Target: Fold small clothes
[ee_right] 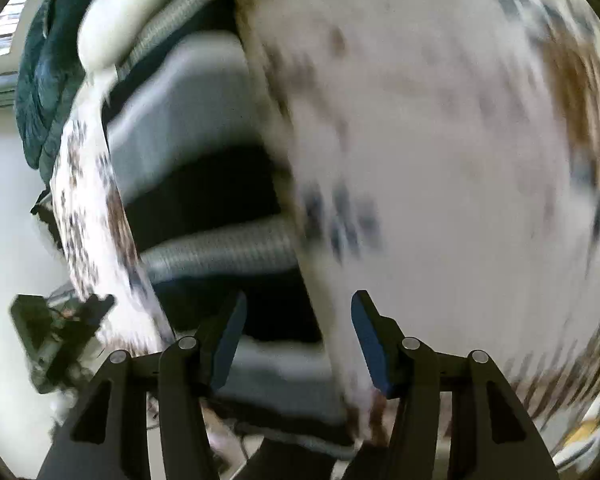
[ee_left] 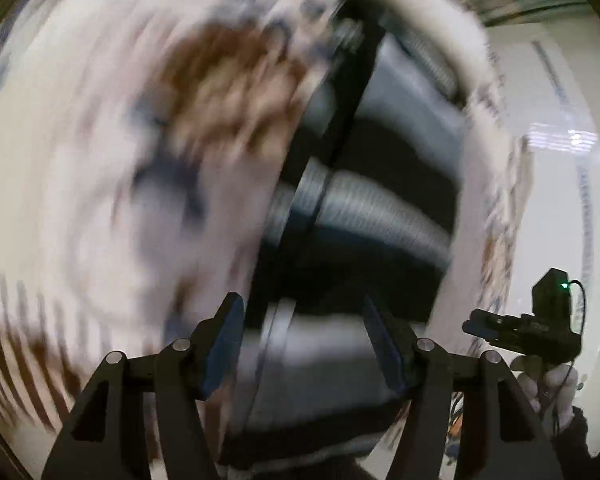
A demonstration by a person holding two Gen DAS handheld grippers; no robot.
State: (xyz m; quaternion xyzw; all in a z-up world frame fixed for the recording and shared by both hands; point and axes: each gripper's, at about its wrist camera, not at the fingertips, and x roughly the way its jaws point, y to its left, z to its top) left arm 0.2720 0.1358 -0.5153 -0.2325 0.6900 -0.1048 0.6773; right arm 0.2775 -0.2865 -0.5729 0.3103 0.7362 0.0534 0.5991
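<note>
Both views are motion-blurred. A white garment with brown and dark blue print [ee_left: 120,184] fills the left of the left wrist view and the right of the right wrist view [ee_right: 440,140]. A grey, black and white striped garment [ee_left: 380,200] lies beside it, also in the right wrist view [ee_right: 188,128]. My left gripper [ee_left: 304,320] is open, its jaws wide apart over the striped cloth. My right gripper [ee_right: 298,320] is open, with the white garment's edge hanging between its jaws. The right gripper also shows in the left wrist view [ee_left: 520,328], the left one in the right wrist view [ee_right: 64,332].
A dark teal garment [ee_right: 44,80] lies at the top left of the right wrist view. A white surface [ee_right: 8,240] shows beside the clothes, and a pale wall or surface [ee_left: 560,200] at the right of the left wrist view.
</note>
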